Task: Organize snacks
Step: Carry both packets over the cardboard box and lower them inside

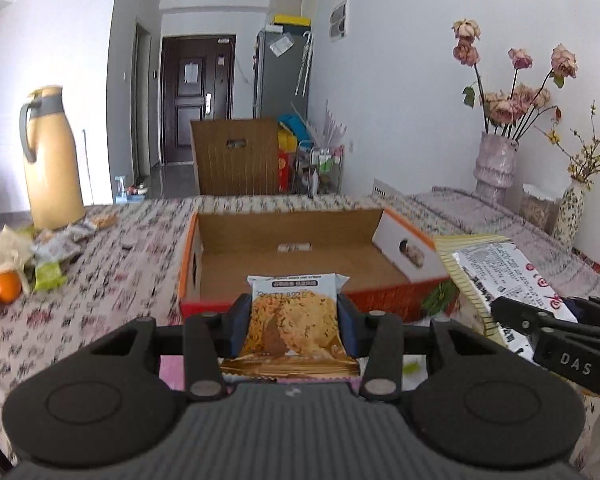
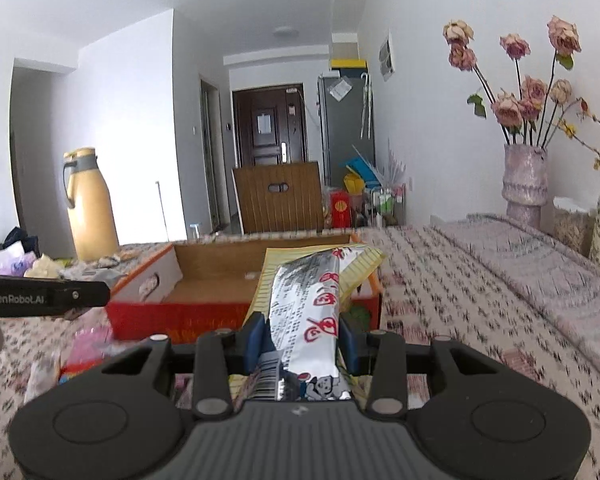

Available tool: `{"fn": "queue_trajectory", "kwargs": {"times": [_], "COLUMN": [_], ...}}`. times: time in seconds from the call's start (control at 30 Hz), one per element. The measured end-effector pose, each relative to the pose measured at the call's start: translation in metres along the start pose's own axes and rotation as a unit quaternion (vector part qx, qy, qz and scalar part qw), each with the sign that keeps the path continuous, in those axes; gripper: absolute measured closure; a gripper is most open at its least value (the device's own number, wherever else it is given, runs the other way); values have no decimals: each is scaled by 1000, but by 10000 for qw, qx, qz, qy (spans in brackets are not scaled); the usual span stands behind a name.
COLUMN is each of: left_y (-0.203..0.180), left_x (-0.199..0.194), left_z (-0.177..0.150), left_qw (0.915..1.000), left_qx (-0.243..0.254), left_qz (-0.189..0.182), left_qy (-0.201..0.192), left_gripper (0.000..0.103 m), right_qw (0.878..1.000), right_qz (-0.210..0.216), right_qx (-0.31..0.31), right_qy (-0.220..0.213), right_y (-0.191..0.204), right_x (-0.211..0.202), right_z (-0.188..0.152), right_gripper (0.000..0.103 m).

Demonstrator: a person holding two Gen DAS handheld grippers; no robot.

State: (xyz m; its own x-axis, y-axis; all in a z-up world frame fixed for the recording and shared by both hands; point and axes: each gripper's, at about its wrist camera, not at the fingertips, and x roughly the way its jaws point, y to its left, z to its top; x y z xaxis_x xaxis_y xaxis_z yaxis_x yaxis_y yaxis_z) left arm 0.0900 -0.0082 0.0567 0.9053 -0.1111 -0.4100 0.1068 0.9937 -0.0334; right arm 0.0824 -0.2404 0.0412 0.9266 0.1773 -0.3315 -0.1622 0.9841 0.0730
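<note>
My left gripper [image 1: 294, 322] is shut on a cookie packet [image 1: 294, 320] with a white top edge, held just in front of the near wall of an open orange cardboard box [image 1: 300, 248]. Only one small wrapper lies on the box floor. My right gripper [image 2: 302, 344] is shut on a long silver-and-yellow snack bag [image 2: 308, 308] with red print, raised before the same box [image 2: 188, 320]. That snack bag [image 1: 500, 276] and the right gripper [image 1: 556, 332] appear at the right of the left wrist view. The left gripper's finger [image 2: 44, 300] shows at the left edge.
A flowered cloth [image 1: 100, 280] covers the table. Loose snack wrappers [image 1: 52, 248] and oranges [image 1: 0, 292] lie at the left beside a yellow thermos jug [image 1: 52, 160]. Two vases of flowers [image 1: 496, 164] stand at the right by the wall. A wooden chair [image 1: 236, 156] stands behind the table.
</note>
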Motion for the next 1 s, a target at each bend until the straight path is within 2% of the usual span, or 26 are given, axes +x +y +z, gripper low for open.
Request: {"fn": "queue_trajectory", "kwargs": {"times": [0.27,0.43,0.7,0.83,1.0], "left_y": [-10,-11,8,20,25], "left_x": [26,50,103,125,144], "left_z": [35,56,67,58,44], "left_qw": [9998,9995,9978,9964,9950], "left_qx": [10,-31,-201,-321,-372], "left_qz": [93,237,621,724,735], "left_qy": [-177,-209,62,297,565], "left_gripper": [58,58,58,58,58], "right_qw": [9996,9997,9990,9963,9936], "right_qz": [86,152,161,72,-40], "right_qx": [33,15,56,229,363], "right_qy": [-257,-199,405,822,1065], "right_y": [1,6,14,7,-4], "right_x": [37,73,145,176,196], "right_z": [38,59,77,72,58], "right_gripper": [65,65,65,65,65]}}
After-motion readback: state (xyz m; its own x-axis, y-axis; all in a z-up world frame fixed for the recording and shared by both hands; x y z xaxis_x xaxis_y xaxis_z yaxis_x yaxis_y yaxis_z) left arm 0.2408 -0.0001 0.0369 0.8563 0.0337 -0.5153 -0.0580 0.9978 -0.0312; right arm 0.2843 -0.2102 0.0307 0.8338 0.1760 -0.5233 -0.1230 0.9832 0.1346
